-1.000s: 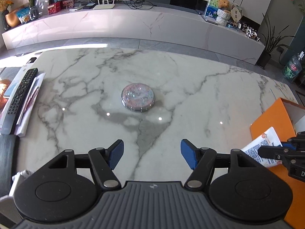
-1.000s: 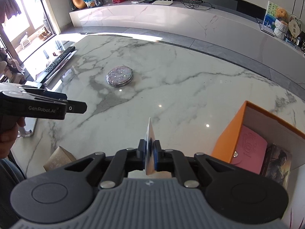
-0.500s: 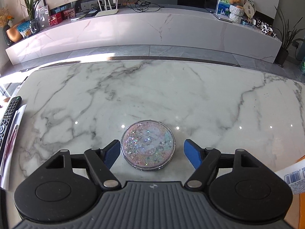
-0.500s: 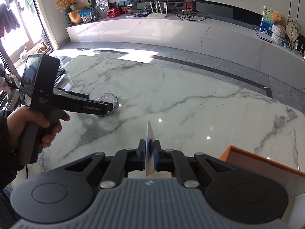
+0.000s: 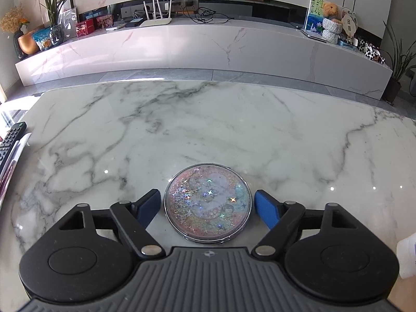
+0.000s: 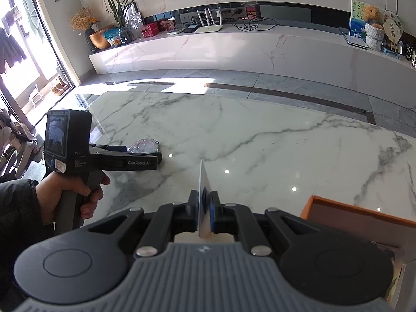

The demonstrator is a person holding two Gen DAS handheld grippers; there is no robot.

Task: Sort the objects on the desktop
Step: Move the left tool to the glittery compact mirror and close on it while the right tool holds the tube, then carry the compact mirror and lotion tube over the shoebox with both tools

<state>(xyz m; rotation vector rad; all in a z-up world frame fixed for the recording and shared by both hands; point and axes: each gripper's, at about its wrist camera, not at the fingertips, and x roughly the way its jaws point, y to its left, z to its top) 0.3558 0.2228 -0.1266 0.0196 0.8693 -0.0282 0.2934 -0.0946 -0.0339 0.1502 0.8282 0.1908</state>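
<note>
While the sorting is plainly under way, it looks far from finished. Low in the left wrist view the left gripper (image 5: 206, 205) stands wide, its blue pads either side of the glitter disc (image 5: 208, 202), close to its rim but apart from it; the disc lies flat on the marble table (image 5: 208, 130), not yet gripped. In the right wrist view the right gripper (image 6: 204, 205), lower centre, is clamped on a thin card (image 6: 202, 195) held edge-on and upright, not yet dropped off. At lower right of that view an orange box (image 6: 358, 213) shows only its near rim; I judge it the likely place for the card, though its contents are hidden. At the left edge of the left view a remote (image 5: 11, 140) lies untouched.
</note>
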